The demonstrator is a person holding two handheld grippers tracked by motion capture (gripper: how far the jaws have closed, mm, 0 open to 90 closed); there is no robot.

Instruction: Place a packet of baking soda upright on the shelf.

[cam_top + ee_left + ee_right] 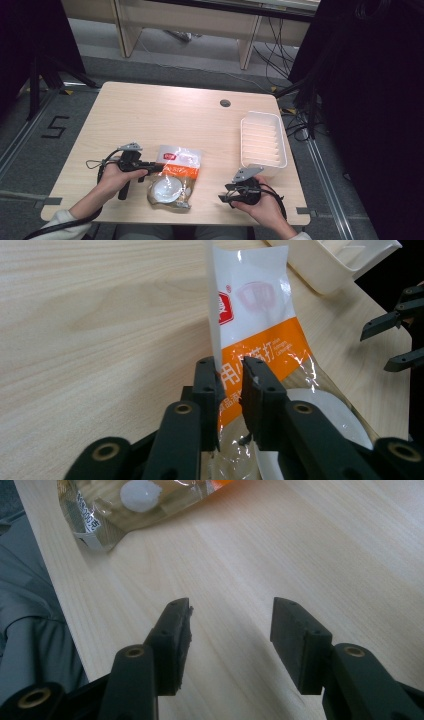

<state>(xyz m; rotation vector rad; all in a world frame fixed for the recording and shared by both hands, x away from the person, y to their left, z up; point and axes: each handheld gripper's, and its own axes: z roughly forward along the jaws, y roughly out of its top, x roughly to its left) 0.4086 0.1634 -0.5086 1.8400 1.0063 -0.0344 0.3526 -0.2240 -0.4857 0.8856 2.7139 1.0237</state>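
My left hand [116, 176] lies low on the near left part of the table [150, 112], forearm coming in from the near edge, and points my left gripper [159, 167] level toward the right. Its jaws stand nearly together around the left edge of the packet [176, 175]; in the left gripper view the thin white edge of the packet [260, 325] rises upright between the two pads, against the left one, though I cannot tell whether the right pad presses on it. The packet itself lies flat near the front middle of the table, its white and orange printed end farther away and its clear end, with a round white object inside, nearer to me. My right hand [262, 202] rests at the near right corner, holding my right gripper [223, 192] turned leftward toward the packet but well apart from it. In the right gripper view its jaws stand wide over bare wood with nothing between them, and the packet's clear end [115, 505] lies beyond. A white tray [263, 160] sits just behind the right gripper, close to the table's right edge. The far half of the table is open wood.
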